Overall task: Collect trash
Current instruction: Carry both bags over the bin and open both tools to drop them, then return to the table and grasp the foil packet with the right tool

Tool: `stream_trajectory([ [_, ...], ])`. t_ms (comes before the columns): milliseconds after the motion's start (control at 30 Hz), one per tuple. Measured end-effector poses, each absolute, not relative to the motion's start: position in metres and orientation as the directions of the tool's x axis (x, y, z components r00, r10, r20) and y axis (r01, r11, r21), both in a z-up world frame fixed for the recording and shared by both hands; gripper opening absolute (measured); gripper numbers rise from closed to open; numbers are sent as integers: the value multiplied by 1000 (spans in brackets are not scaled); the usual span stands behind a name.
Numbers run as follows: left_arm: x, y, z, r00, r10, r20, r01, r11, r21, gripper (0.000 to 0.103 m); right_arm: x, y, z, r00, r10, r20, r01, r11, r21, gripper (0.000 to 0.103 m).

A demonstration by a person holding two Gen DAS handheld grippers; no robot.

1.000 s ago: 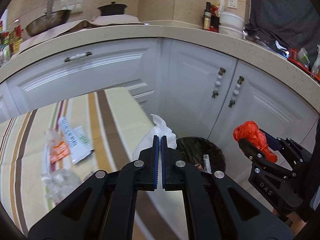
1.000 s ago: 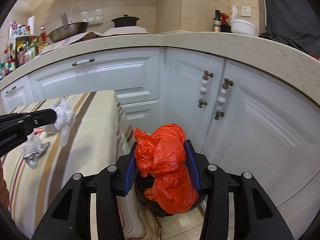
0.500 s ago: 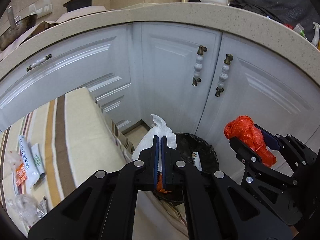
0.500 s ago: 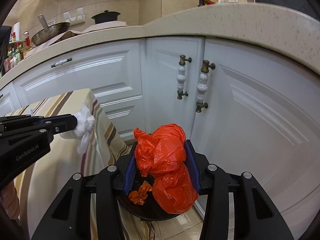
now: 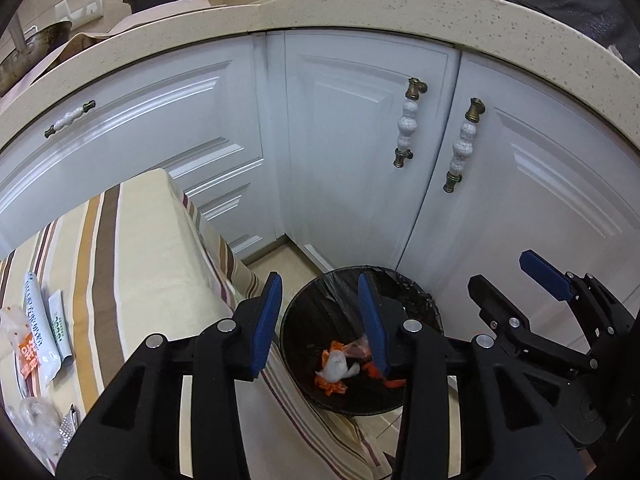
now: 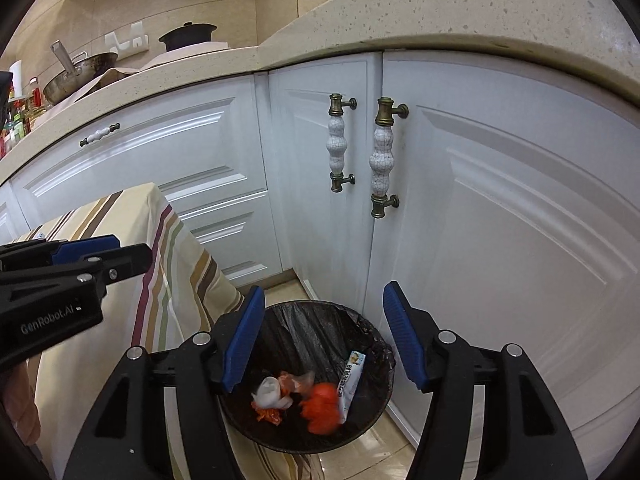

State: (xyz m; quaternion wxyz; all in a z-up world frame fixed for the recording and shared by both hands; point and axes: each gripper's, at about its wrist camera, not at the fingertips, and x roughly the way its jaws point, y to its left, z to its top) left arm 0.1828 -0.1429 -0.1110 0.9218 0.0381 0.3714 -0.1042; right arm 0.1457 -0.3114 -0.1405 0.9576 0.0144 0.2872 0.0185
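Note:
A black lined trash bin (image 5: 416, 292) (image 6: 372, 332) stands on the floor by the white cabinets. Inside it lie a white tissue wad (image 5: 336, 370) (image 6: 270, 392), an orange plastic bag (image 6: 322, 410), orange scraps (image 5: 332, 386) and a small printed packet (image 6: 350, 380). My left gripper (image 5: 320, 320) is open and empty above the bin. My right gripper (image 6: 322, 340) is open and empty above the bin; it also shows at the right of the left wrist view (image 5: 516, 284).
A striped tablecloth (image 5: 140, 264) covers the table left of the bin. Wrappers (image 5: 40, 340) and clear plastic (image 5: 36, 420) lie on its left part. White cabinet doors with ceramic handles (image 6: 378, 160) stand close behind the bin, under a speckled countertop (image 5: 360, 8).
Both grippers opened over the bin. The white tissue dropped from the left one and the orange bag from the right one; both now lie inside the bin.

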Motion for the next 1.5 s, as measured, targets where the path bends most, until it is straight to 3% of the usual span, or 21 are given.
stream_trajectory([
  [633, 122, -49, -70, 761, -83, -644, 74, 996, -42, 41, 117, -250, -107, 841, 151, -519, -131, 989, 74, 62],
  [1500, 5, 167, -83, 717, 221, -661, -340, 939, -54, 44, 69, -58, -106, 700, 434, -567, -504, 863, 37, 63],
])
